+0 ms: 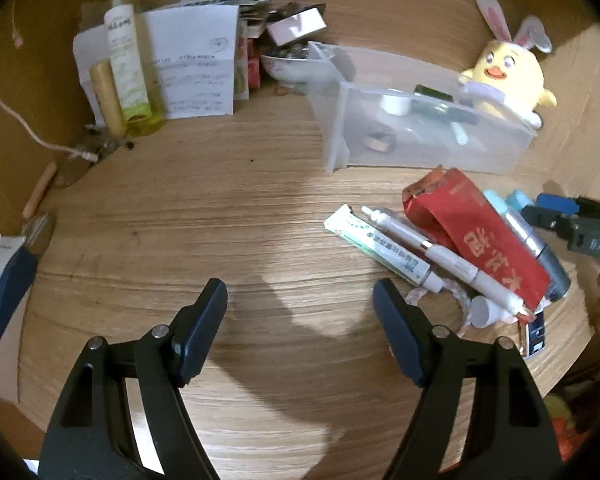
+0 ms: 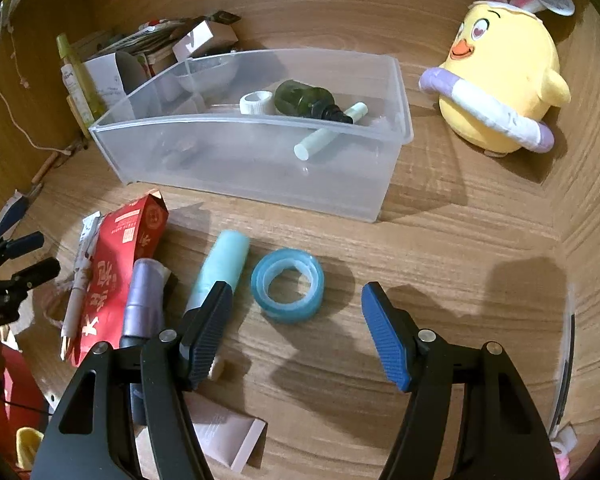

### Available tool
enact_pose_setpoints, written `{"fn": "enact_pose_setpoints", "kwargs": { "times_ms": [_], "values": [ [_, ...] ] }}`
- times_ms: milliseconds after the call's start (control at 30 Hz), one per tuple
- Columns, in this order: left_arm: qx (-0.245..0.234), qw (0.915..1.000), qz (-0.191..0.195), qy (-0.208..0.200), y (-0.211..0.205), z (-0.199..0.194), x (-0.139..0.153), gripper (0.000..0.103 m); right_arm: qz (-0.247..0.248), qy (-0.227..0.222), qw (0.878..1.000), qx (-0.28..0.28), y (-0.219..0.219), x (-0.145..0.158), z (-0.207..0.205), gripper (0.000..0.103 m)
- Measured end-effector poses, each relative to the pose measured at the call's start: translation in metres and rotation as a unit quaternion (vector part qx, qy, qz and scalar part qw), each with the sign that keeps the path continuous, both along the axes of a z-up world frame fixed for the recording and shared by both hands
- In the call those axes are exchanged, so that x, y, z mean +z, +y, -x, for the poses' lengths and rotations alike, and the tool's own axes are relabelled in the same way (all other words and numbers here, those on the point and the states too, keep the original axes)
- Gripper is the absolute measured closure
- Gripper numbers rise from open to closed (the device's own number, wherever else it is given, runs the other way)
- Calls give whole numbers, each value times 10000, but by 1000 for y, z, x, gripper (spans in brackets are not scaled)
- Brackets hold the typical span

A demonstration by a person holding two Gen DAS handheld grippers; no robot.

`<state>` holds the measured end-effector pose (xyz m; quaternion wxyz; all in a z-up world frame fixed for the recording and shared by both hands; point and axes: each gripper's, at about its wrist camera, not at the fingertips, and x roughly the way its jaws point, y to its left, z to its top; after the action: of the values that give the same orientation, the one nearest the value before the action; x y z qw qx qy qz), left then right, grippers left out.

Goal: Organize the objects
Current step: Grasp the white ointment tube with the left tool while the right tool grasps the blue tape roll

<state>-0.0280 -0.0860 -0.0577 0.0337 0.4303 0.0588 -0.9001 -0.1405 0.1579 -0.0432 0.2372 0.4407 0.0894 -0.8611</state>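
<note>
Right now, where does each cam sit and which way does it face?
Left wrist: on the left gripper, angled down at bare desk; its open jaws show, right gripper at the edge.
Right wrist: on the right gripper, angled down at the tape roll; open jaws show.
Shared: clear bin, red packet.

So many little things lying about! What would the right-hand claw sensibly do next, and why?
Probably lower the right gripper over the roll of blue tape and close on it. Its jaws stand open and empty just short of the roll, which lies loose on the desk in front of the clear bin.
</note>
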Motion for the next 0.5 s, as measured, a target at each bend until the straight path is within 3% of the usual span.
{"fn": "enact_pose_setpoints", "kwargs": {
  "times_ms": [167,500],
  "values": [
    [-189,9996,-209,2,11,14,5,27,-38,14,10000,9,-4,-2,3,41],
    [-560,9982,25,-207,37,47,-3,32,-8,-6,10000,-9,-4,-4,9,54]
  ]
}}
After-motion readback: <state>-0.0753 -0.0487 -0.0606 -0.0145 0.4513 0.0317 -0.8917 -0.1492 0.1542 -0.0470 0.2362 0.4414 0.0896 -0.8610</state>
